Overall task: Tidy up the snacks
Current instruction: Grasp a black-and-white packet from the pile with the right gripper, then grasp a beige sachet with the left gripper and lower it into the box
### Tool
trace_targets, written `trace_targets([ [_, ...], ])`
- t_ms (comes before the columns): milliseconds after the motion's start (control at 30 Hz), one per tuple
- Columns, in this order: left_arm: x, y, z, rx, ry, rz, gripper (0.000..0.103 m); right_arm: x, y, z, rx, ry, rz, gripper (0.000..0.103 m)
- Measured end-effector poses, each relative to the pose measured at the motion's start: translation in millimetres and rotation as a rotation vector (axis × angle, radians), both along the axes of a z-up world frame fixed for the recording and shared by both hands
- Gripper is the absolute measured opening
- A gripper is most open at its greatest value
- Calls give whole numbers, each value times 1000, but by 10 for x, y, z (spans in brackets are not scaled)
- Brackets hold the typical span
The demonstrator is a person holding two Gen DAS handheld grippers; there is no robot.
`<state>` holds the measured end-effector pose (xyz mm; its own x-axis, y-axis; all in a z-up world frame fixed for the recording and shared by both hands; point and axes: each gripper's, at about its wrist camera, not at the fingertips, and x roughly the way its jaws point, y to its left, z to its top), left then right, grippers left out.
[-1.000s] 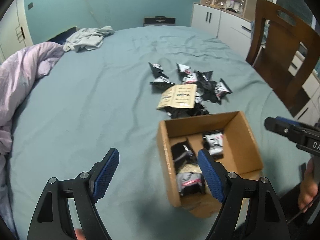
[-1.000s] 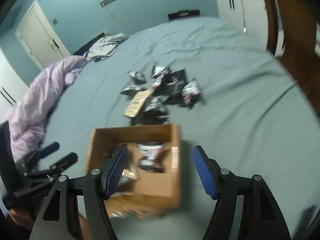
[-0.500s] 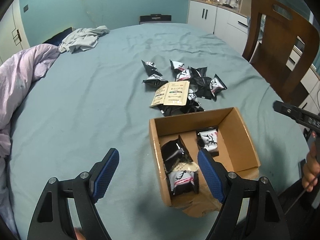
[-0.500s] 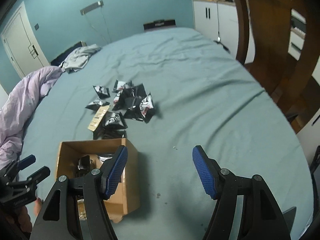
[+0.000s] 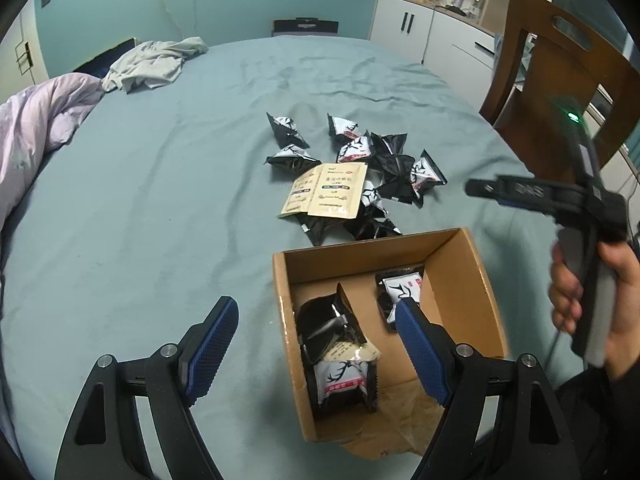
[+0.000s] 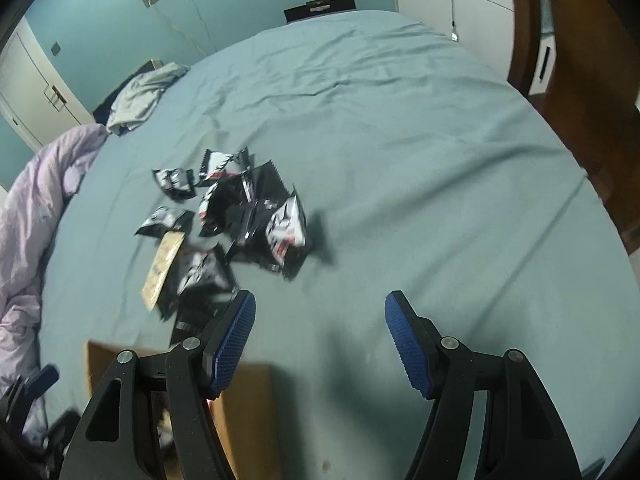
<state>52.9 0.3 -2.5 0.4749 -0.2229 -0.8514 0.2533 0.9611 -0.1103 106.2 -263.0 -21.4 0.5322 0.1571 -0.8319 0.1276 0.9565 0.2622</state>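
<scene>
The left black gripper with blue ribbed pads (image 5: 316, 344) points steeply downward, jaws spread wide and empty. The right black gripper with blue pads (image 6: 320, 336) is likewise angled down, parted, holding nothing. A bare hand (image 5: 588, 300) grips its handle.

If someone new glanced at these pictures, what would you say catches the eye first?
Probably the heap of black-and-white snack packets on the teal bedsheet, with a tan sachet lying on top. Just in front of it sits an open cardboard box already holding a few packets. The left claw hangs open over the box's near left corner, while the right claw is open above bare sheet to the heap's right.
</scene>
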Motion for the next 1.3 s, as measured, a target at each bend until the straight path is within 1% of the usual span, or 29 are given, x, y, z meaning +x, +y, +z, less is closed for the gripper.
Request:
trace_targets([
  [67,11,-7,-2,-3,1,-3,82,173,30,-57,-12,2,16,67],
  [300,36,-53,3,-3,-2,-25,82,671,27,-328,16,15,26,67],
  [433,79,-38,2,-18,3,-18,82,858,66,-467,38,38,44,66],
  [500,104,-25,-7,-24,5,-11,82,911,83,-507,48,33,52,66],
  [567,114,-23,-19,-26,2,-11,82,934,102,-502,65,21,74,51],
  [600,119,-20,-23,-24,-1,-10,81,934,117,-498,73,15,87,35],
  [633,123,-17,-22,-26,-5,-9,81,929,122,-488,76,11,96,23],
  [733,125,3,-8,-42,-16,-7,81,894,114,-450,62,2,90,19],
  [833,120,29,15,-49,-38,-1,81,780,42,-348,99,-23,59,15],
  [933,118,55,28,-49,-60,4,81,556,-91,-149,142,-53,3,14],
  [1033,132,54,18,-39,-54,1,81,193,-187,85,211,-82,-33,14],
  [1167,248,-23,10,-25,-28,-12,82,-412,-204,375,271,-164,-24,14],
  [1233,376,-114,-4,-24,-10,-24,82,-724,-203,432,288,-196,-24,14],
  [1300,525,-213,-46,-19,12,-32,83,-994,-219,410,310,-212,-24,14],
])
